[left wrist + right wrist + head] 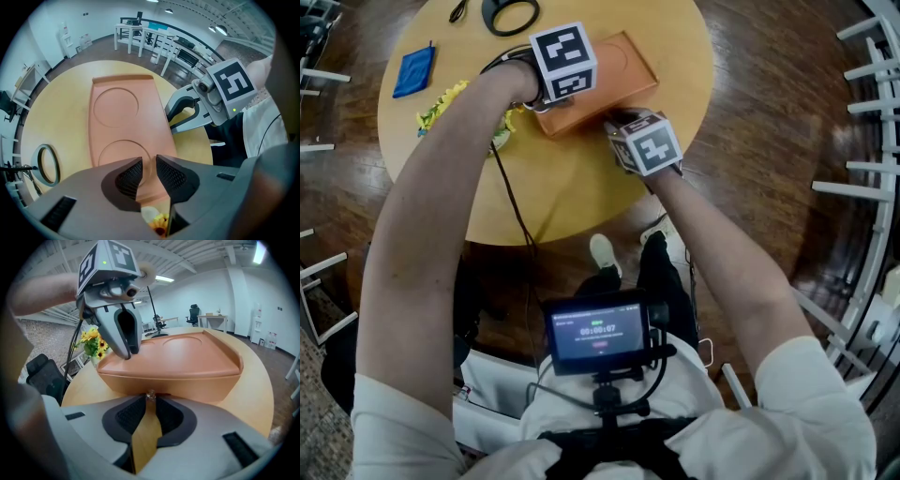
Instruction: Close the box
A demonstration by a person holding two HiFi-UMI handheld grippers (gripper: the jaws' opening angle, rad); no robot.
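A salmon-coloured box [605,80] lies on the round wooden table [675,37] with its lid [124,124] down; two round dents mark the lid [187,352]. My left gripper [542,101] rests its fingertips [125,351] on the lid's near left corner. Its jaws [149,168] stand a narrow gap apart with nothing between them. My right gripper [614,127] is at the box's front wall [187,380]. Its jaws [150,397] are shut, the tips meeting at a small shiny catch [150,393] on that wall.
Yellow flowers [441,105] lie left of the box, a blue cloth [414,70] farther left, and a black ring [510,14] at the table's far edge. A black cable [511,202] runs off the table. White railings [872,112] stand to the right.
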